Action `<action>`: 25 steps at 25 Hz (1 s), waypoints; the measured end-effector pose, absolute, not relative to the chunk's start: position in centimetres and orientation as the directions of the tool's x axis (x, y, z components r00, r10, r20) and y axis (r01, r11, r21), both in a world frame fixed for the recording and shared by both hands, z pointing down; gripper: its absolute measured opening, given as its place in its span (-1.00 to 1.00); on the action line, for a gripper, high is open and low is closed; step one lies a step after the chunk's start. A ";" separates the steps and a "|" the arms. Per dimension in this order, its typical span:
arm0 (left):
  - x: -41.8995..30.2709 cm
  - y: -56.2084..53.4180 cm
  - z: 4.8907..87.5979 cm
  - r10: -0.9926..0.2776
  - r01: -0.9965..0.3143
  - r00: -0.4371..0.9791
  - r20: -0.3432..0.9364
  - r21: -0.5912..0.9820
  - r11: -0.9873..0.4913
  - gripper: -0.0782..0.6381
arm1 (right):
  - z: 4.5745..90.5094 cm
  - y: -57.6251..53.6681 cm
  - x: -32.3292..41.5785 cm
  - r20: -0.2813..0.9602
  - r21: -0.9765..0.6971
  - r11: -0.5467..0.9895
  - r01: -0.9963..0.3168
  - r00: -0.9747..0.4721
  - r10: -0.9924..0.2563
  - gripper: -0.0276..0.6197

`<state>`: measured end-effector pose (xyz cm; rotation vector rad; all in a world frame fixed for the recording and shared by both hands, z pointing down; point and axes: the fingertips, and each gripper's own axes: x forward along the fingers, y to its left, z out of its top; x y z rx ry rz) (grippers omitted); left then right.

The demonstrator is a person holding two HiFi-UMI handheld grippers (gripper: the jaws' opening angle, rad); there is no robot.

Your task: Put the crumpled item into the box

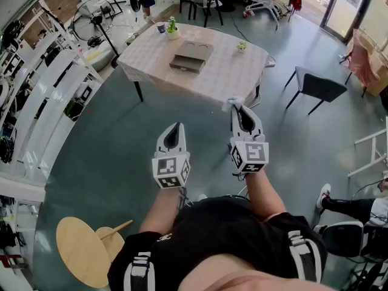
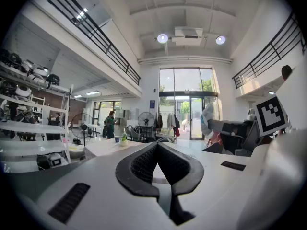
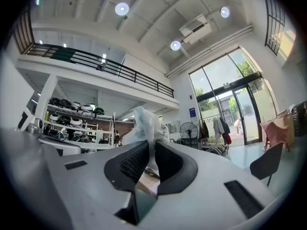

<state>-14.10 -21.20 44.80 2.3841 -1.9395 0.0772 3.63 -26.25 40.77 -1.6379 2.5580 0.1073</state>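
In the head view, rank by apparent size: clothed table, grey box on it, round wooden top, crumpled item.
1. clothed table
2. round wooden top, nearer the camera, so its true rank is unsure
3. grey box
4. crumpled item, held in the right claw

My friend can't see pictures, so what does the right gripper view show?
The right gripper pinches a crumpled whitish item between its dark fingers, the item sticking up past their tips. Behind are a railed balcony, shelves on the left and tall glass doors on the right.
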 end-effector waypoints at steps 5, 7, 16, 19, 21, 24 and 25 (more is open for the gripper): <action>-14.2 -21.3 44.6 -0.976 -0.979 0.204 0.077 0.015 -0.204 -0.80 | 41.2 -26.3 3.3 -0.109 -0.011 0.439 -0.898 -0.436 -0.894 -0.79; -14.2 -21.2 44.5 -0.976 -0.979 0.204 0.077 0.012 -0.204 -0.80 | 41.4 -26.2 3.3 -0.108 -0.022 0.445 -0.895 -0.440 -0.891 -0.78; -14.0 -21.1 44.3 -0.974 -0.976 0.216 0.074 0.010 -0.216 -0.80 | 41.6 -25.9 3.4 -0.097 -0.025 0.448 -0.894 -0.444 -0.891 -0.77; -13.8 -21.2 44.3 -0.972 -0.975 0.221 0.073 0.010 -0.221 -0.80 | 41.5 -26.0 3.4 -0.091 -0.019 0.447 -0.895 -0.443 -0.892 -0.78; -13.5 -21.3 44.3 -0.971 -0.974 0.228 0.072 0.008 -0.228 -0.80 | 41.4 -26.0 3.5 -0.092 -0.014 0.443 -0.896 -0.440 -0.893 -0.78; -12.8 -21.6 44.1 -0.969 -0.971 0.239 0.061 -0.001 -0.240 -0.80 | 41.2 -26.3 4.1 -0.092 -0.012 0.434 -0.901 -0.431 -0.898 -0.78; -12.7 -21.7 44.1 -0.968 -0.970 0.244 0.058 -0.003 -0.245 -0.80 | 41.1 -26.3 4.3 -0.094 -0.012 0.430 -0.903 -0.427 -0.899 -0.78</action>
